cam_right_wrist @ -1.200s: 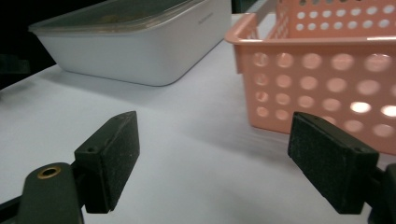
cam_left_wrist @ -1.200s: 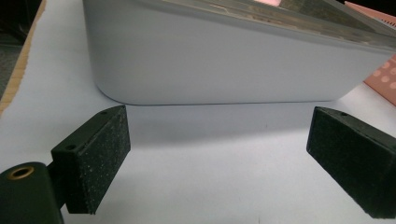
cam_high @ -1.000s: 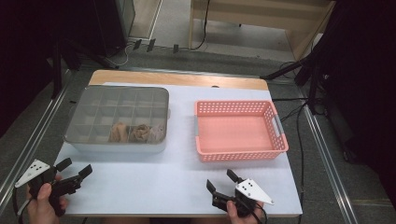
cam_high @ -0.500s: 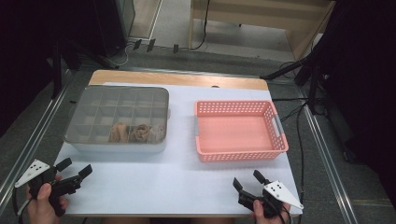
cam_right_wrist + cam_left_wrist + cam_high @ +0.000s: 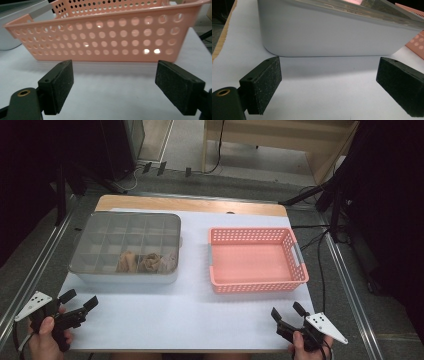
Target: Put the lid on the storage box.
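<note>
A grey divided box (image 5: 127, 247) with a clear lid stands at the left of the white table (image 5: 190, 315); brownish items (image 5: 147, 262) lie in its front compartments. A pink perforated basket (image 5: 255, 260) sits empty at the right. My left gripper (image 5: 80, 301) rests open at the table's front left corner, facing the box's pale wall (image 5: 332, 32). My right gripper (image 5: 286, 311) is open at the front right corner, facing the basket's wall (image 5: 100, 37). Nothing lies between either pair of jaws.
A wooden strip (image 5: 190, 205) edges the table's far side. Metal rails (image 5: 350, 285) run along both sides. Cables (image 5: 320, 245) trail over the floor at the right, and dark furniture stands beyond the table.
My right gripper has moved right and toward the table's front right corner. The left gripper has stayed put.
</note>
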`<state>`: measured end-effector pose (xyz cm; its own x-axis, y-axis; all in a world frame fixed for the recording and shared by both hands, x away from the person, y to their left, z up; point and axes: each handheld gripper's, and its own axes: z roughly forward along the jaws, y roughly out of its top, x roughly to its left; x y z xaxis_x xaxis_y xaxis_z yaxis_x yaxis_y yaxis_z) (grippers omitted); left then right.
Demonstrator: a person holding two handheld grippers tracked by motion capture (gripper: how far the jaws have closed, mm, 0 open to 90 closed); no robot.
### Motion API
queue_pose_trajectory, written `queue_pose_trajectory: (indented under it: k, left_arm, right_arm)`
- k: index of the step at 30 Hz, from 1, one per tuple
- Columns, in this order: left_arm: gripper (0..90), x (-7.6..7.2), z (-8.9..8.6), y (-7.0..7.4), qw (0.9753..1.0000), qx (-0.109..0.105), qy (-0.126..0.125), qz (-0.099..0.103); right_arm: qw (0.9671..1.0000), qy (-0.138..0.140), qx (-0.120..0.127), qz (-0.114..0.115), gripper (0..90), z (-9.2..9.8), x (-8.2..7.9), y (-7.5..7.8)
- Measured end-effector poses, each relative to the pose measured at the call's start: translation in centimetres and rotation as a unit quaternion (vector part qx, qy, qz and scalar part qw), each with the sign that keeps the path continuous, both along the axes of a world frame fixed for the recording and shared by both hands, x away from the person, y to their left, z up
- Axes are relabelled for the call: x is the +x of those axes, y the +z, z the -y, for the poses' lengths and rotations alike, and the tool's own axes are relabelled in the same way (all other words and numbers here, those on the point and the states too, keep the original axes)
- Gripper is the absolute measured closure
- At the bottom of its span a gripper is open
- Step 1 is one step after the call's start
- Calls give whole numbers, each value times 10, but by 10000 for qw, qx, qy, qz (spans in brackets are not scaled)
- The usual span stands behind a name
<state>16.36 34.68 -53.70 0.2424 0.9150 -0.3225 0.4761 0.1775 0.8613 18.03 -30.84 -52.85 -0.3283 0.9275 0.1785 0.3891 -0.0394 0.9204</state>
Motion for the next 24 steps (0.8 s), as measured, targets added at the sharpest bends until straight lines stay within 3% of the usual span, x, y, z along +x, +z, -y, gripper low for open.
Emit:
queue_pose_trajectory:
  k: [6, 12, 24]
  left_arm:
    - [65, 0, 0, 0, 10000, 23, -34, -14]
    - [65, 1, 1, 0, 10000, 44, -41, -70]
    - [65, 0, 2, 0, 9999, 123, -71, -11]
  right_arm:
    - [9997, -190, -163, 56, 158, 20, 3, -1]
    - [9988, -479, -45, 117, 159, 41, 4, -2]
    - [9982, -592, 2, 75, 160, 41, 3, -9]
